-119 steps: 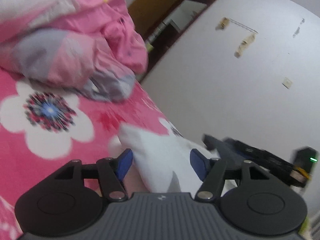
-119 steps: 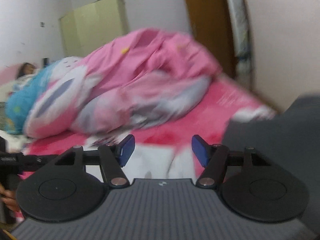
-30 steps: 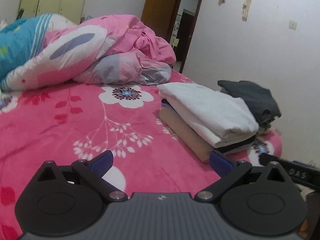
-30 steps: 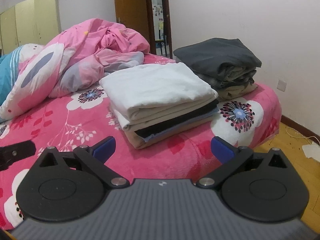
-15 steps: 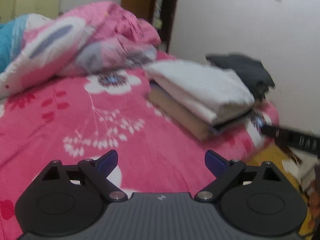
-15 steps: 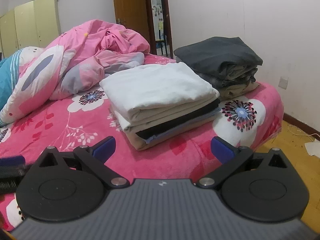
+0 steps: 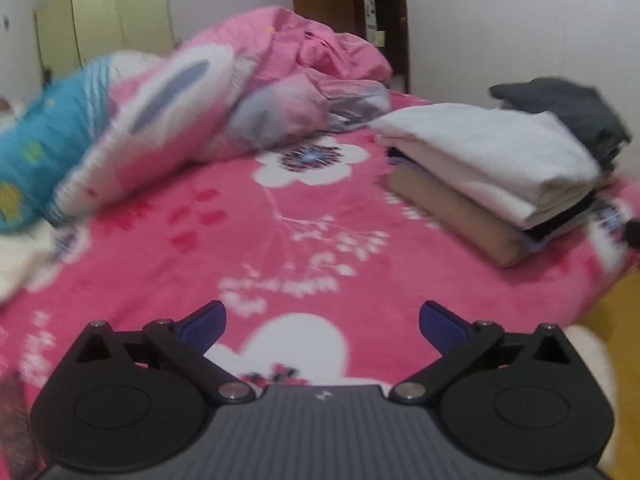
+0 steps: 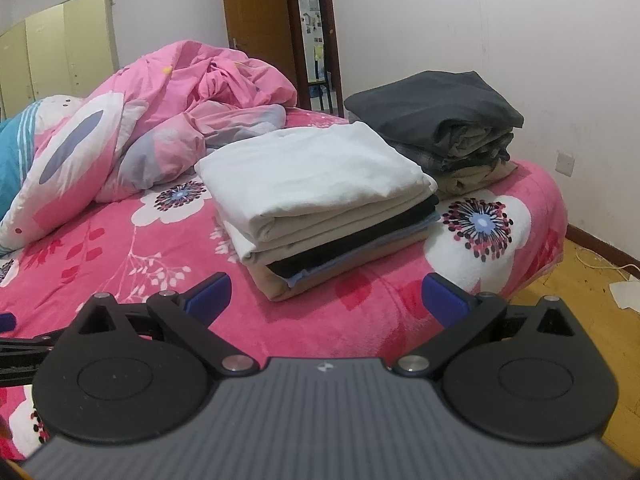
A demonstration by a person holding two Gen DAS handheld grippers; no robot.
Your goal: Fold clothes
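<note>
A stack of folded clothes with a white garment on top (image 8: 316, 176) lies on the pink flowered bed (image 8: 120, 264); the left wrist view has the same stack (image 7: 492, 160) at its right. Behind it sits a second pile topped by a dark grey garment (image 8: 432, 108), seen also as the grey pile (image 7: 568, 108). My right gripper (image 8: 326, 298) hovers open in front of the white stack, holding nothing. My left gripper (image 7: 322, 326) is open and empty over the bedspread (image 7: 280, 248), left of the stacks.
A crumpled pink quilt (image 8: 168, 120) and a blue and white pillow (image 7: 48, 148) fill the back of the bed. A pale cloth (image 7: 16, 260) lies at the left edge. Wooden floor (image 8: 592, 296) lies beyond the bed's right edge; a wardrobe (image 8: 60, 52) and a doorway (image 8: 316, 32) stand behind.
The left gripper's view has swung left, so the stacks now sit further right. Both grippers, earlier narrower around white cloth, stand wide and empty. The right gripper has barely moved.
</note>
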